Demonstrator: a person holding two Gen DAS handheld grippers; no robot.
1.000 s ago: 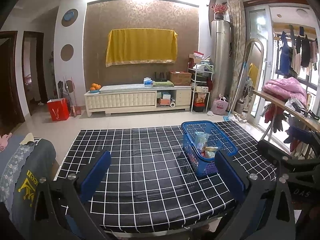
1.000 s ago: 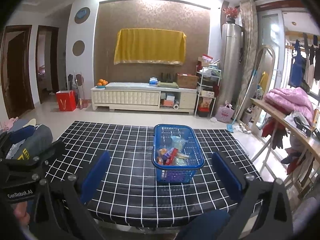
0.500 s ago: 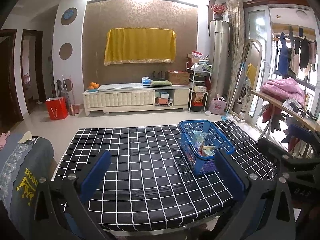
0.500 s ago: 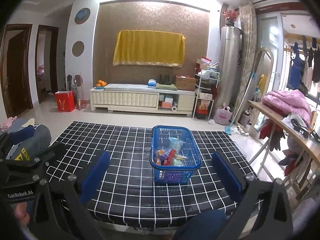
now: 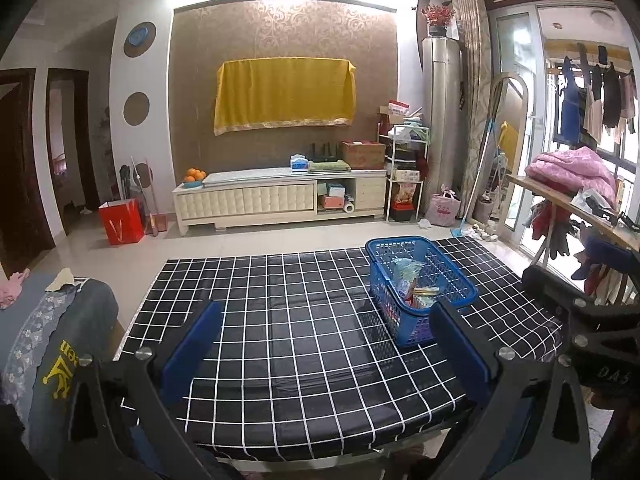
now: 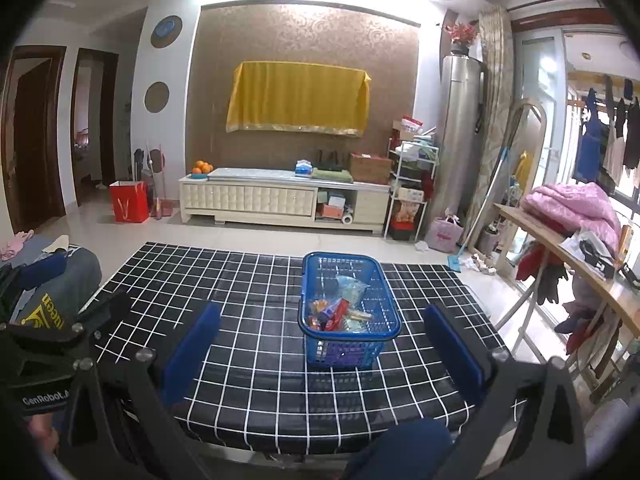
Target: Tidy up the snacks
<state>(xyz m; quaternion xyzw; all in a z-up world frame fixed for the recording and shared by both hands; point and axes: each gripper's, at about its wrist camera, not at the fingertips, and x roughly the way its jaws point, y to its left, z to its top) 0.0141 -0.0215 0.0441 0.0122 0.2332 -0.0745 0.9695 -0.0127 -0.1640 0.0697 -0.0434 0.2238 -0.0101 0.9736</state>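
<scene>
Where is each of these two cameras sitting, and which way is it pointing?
Left wrist view: on the left gripper, facing across the checked table toward the TV cabinet; its open blue fingers show, the right gripper at right.
Right wrist view: on the right gripper, facing the blue basket; its open fingers show, the left gripper at left.
Shared: table, basket of snacks, cabinet.

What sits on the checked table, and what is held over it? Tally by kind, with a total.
Blue basket: 1
Checked table: 1
Gripper: 2 (left gripper, right gripper)
Total: 4
Snack packets in the basket overlap too much to count.
</scene>
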